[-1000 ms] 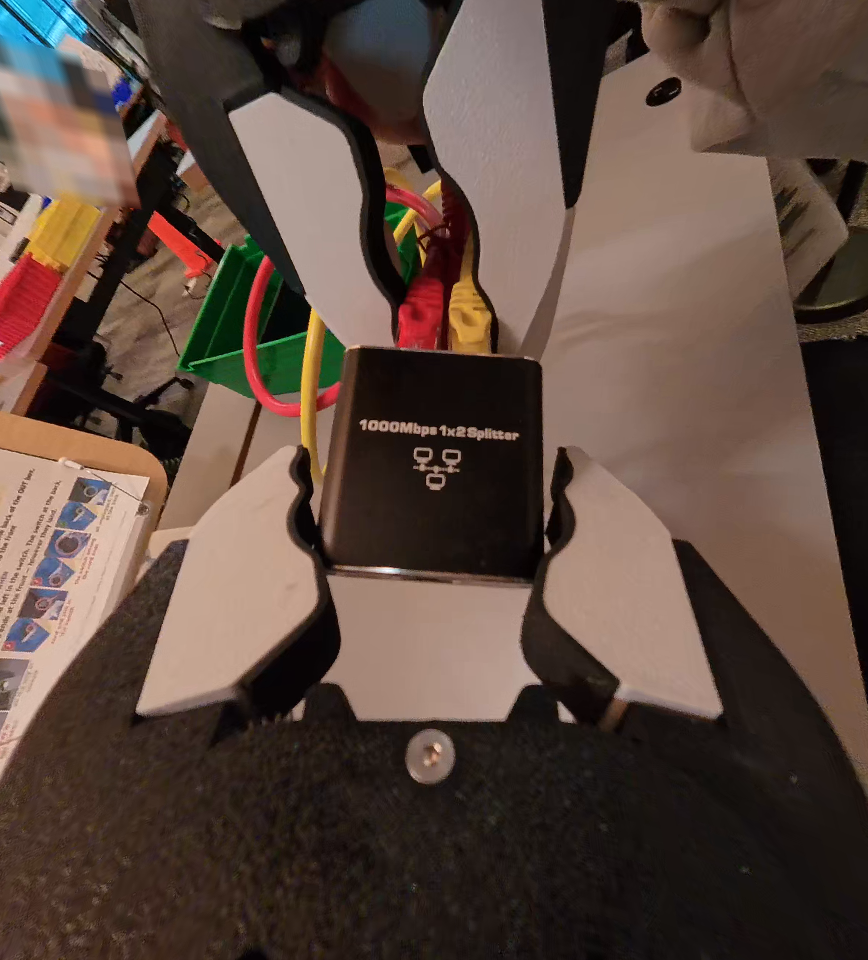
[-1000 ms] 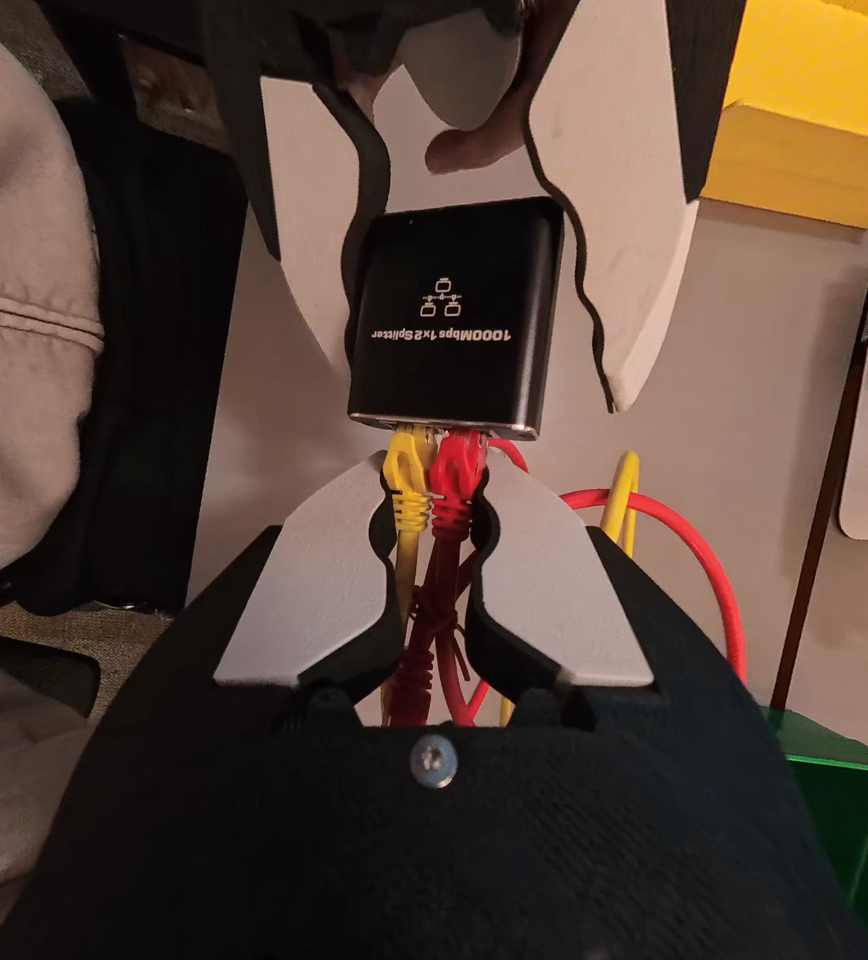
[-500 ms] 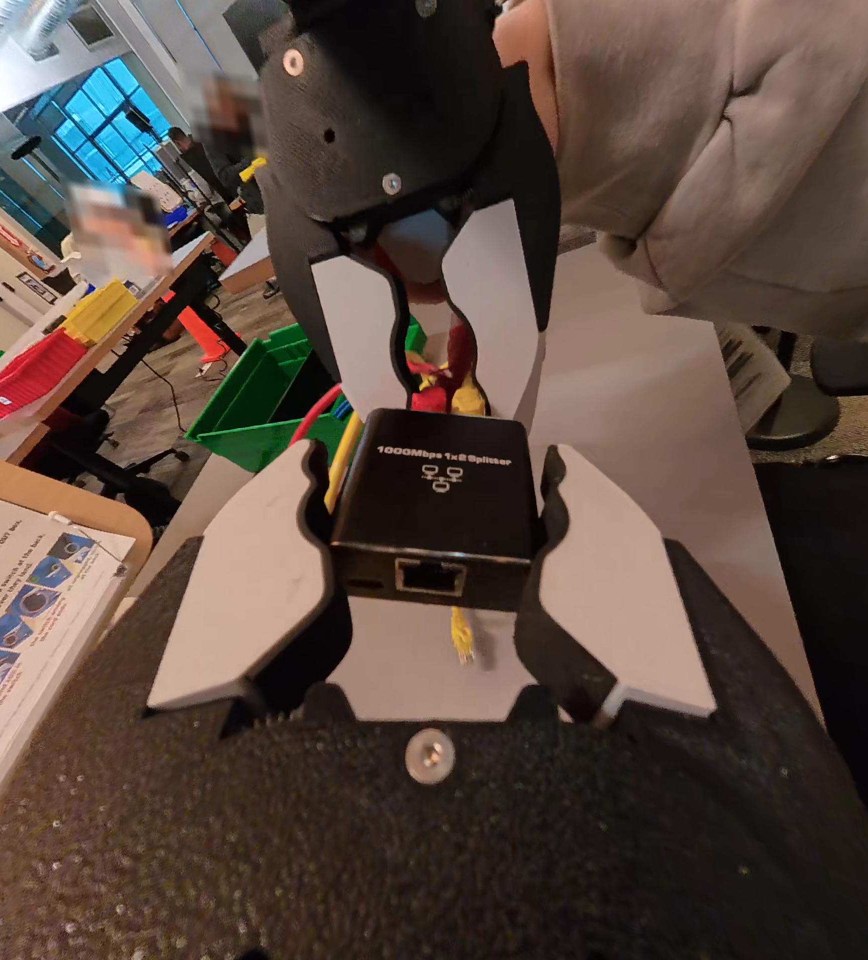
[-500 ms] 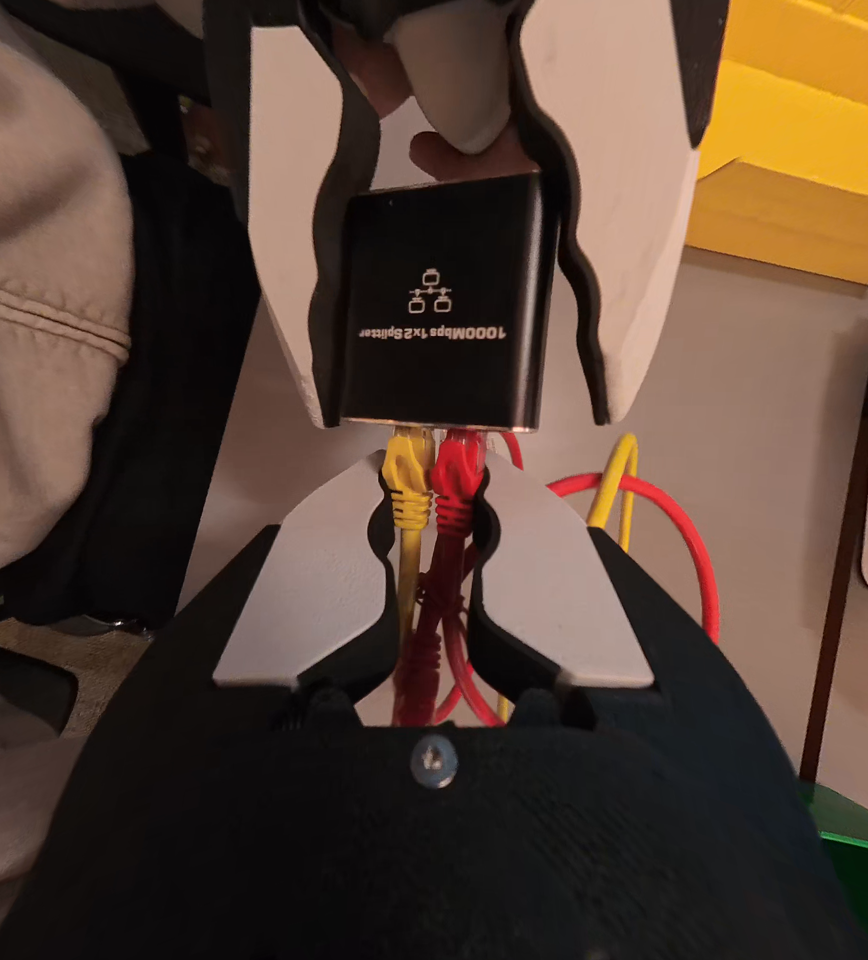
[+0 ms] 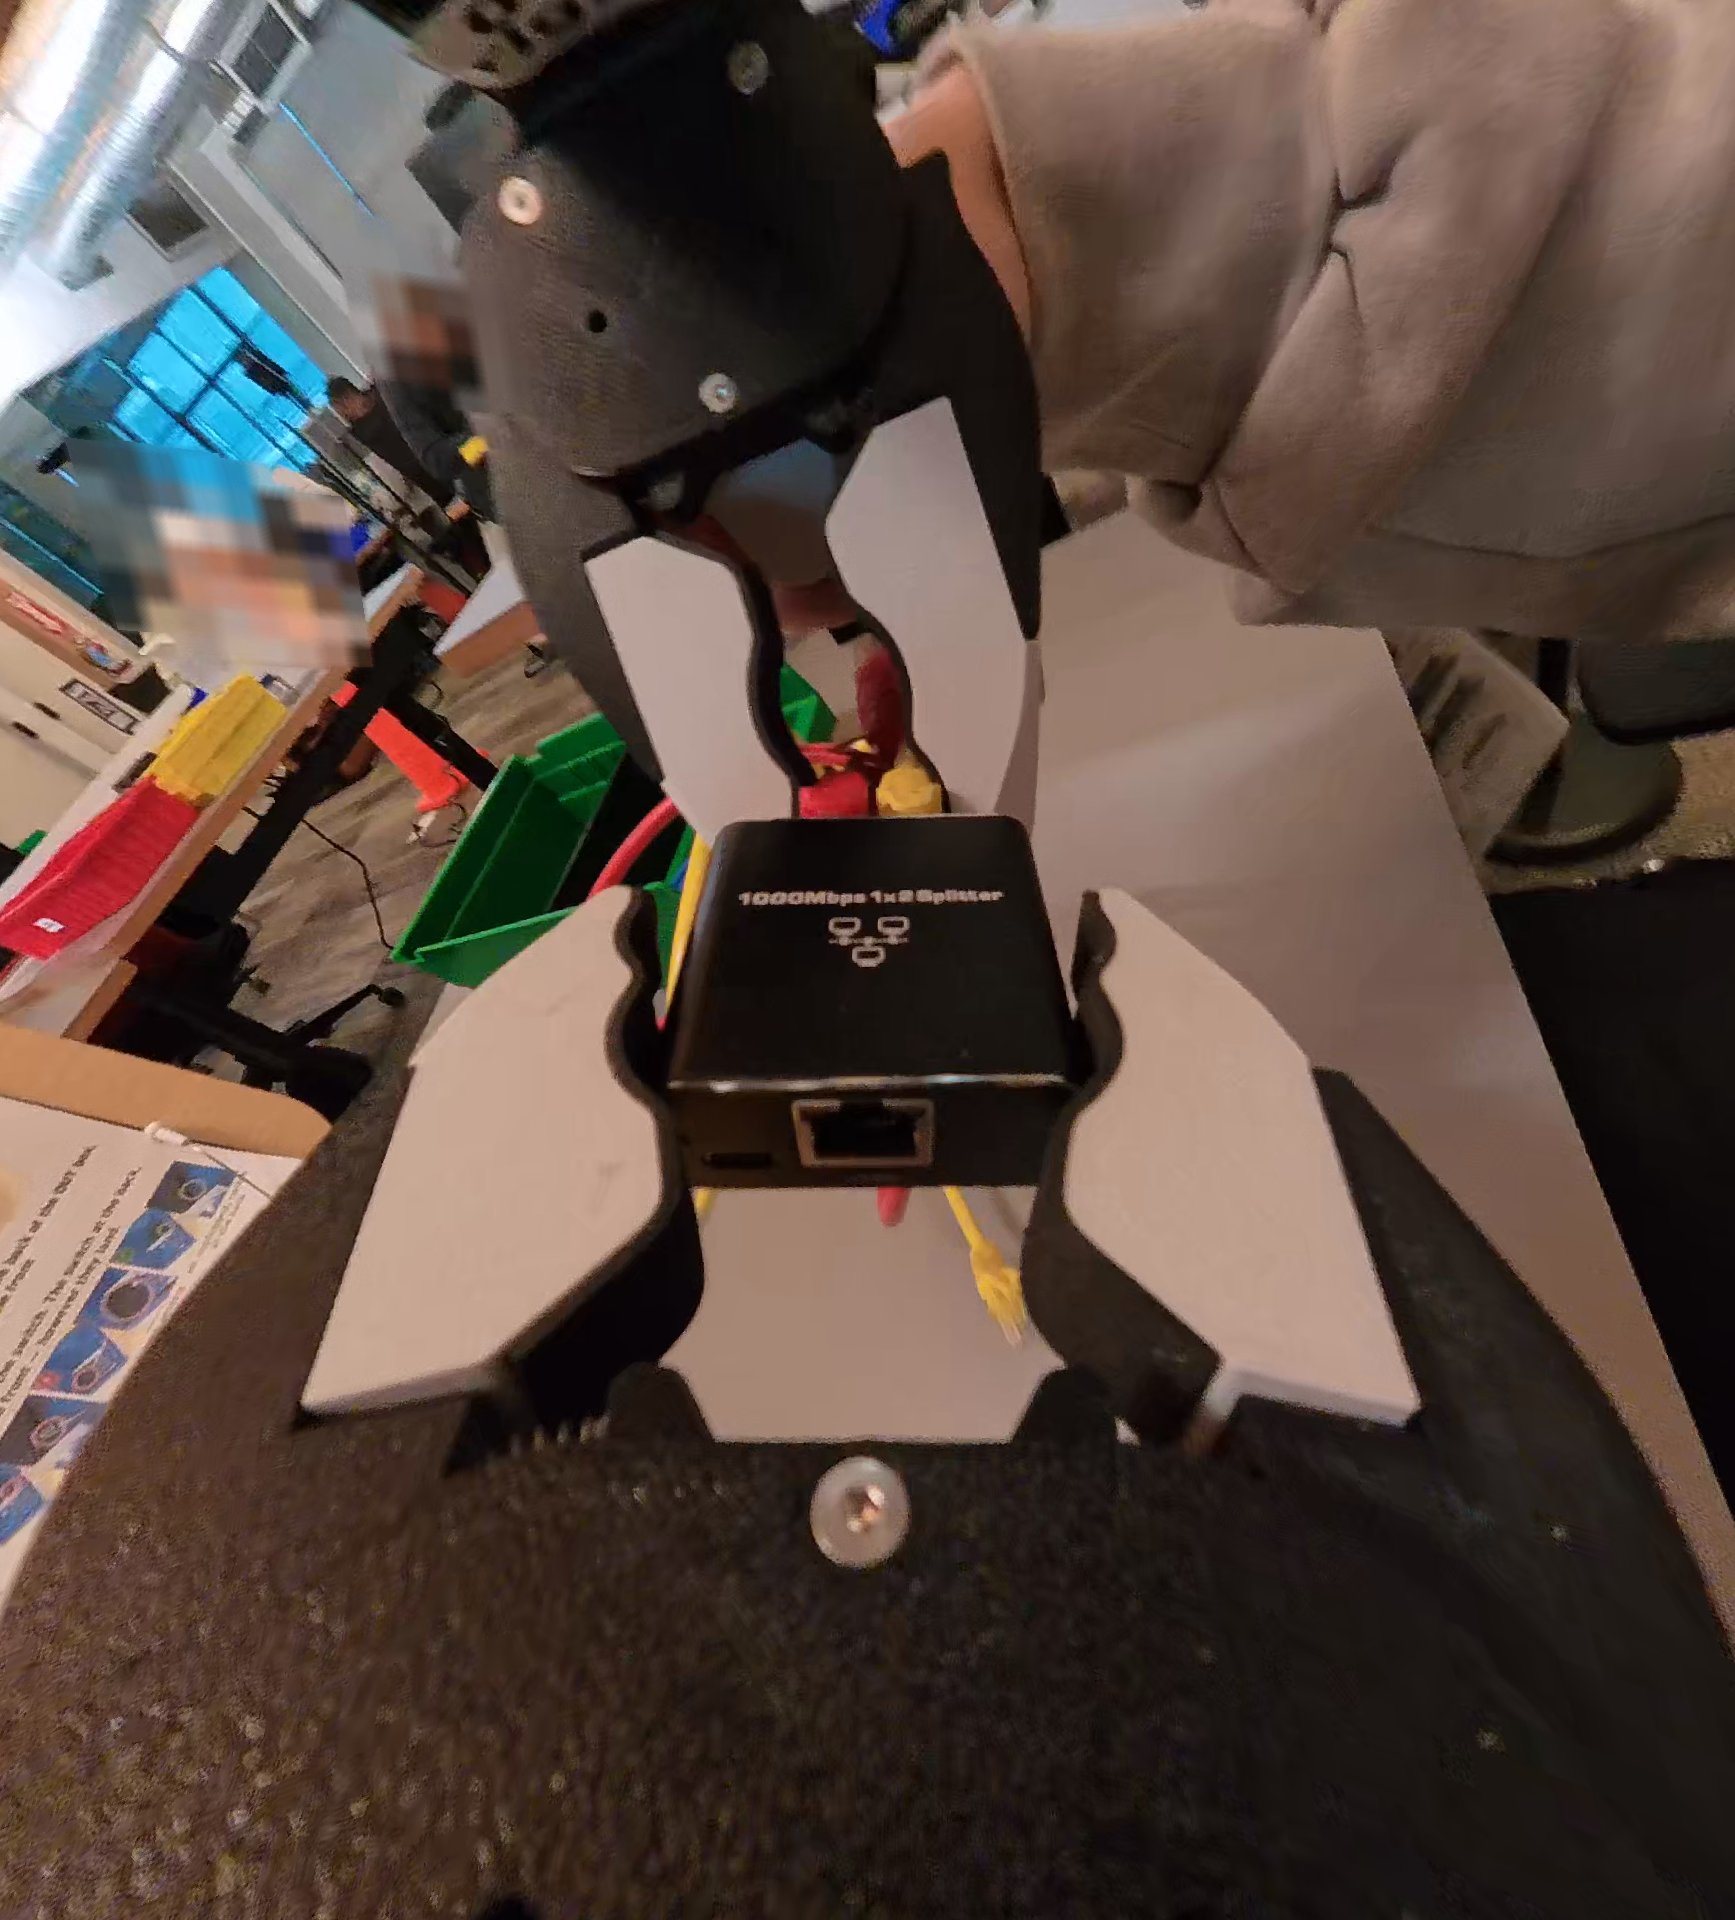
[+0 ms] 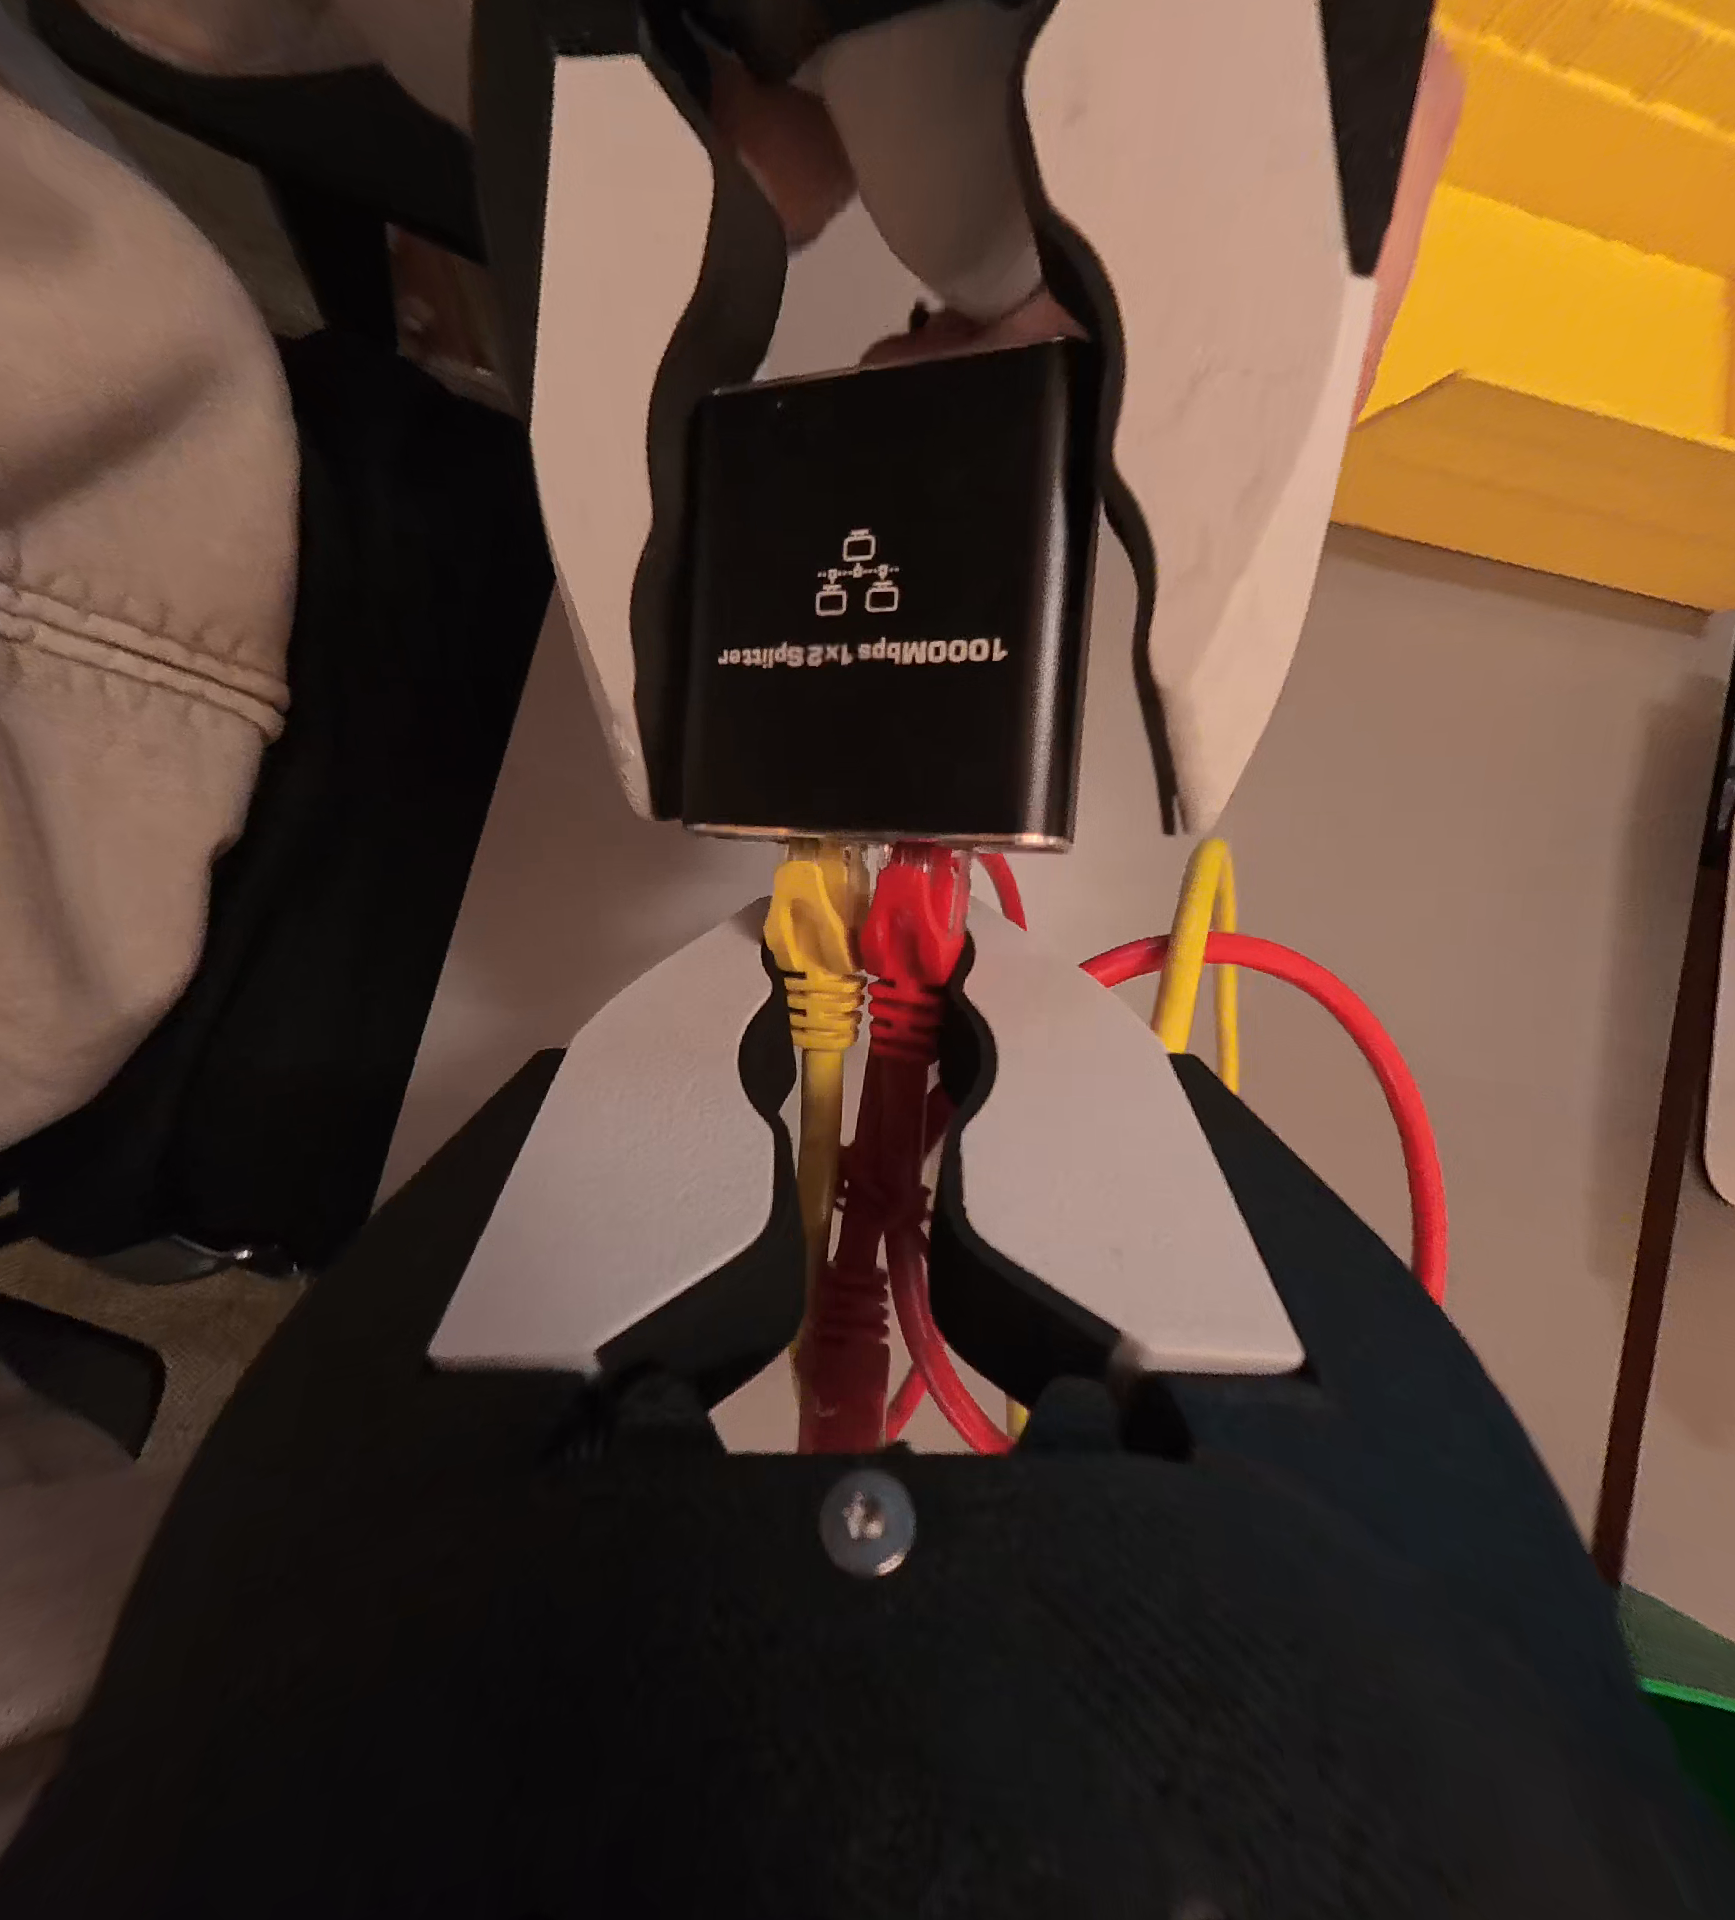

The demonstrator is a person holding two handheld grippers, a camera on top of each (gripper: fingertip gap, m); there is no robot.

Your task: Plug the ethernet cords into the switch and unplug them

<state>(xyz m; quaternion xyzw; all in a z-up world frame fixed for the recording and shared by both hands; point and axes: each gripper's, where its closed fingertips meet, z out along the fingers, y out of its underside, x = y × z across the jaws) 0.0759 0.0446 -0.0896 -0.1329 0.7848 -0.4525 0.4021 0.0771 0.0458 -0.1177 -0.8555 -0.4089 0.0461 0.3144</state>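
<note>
Ethernet cords, one yellow cord and one red cord, sit side by side in the two ports on one end of a small black switch, held in the air above a pale grey table. The left gripper has its two white fingers pressed against the switch's side walls, clamping the box between them; in the left wrist view its near end faces the camera with a single open port. The right gripper closes its fingers on the ribbed boots of both plugs together, just beside the switch's ported end. Behind those fingers the red and yellow cables twist round each other, then loop out to the side in a wide red arc with a yellow strand crossing it. Below the switch, in the left wrist view, the loose yellow plug of a cord hangs free above the table, with a red tip beside it. A person's beige sleeve reaches in behind the right gripper. A green bin stands at the table's far edge, a printed instruction sheet lies on a cardboard box at the left, and a yellow bin shows beyond the switch in the right wrist view.
</note>
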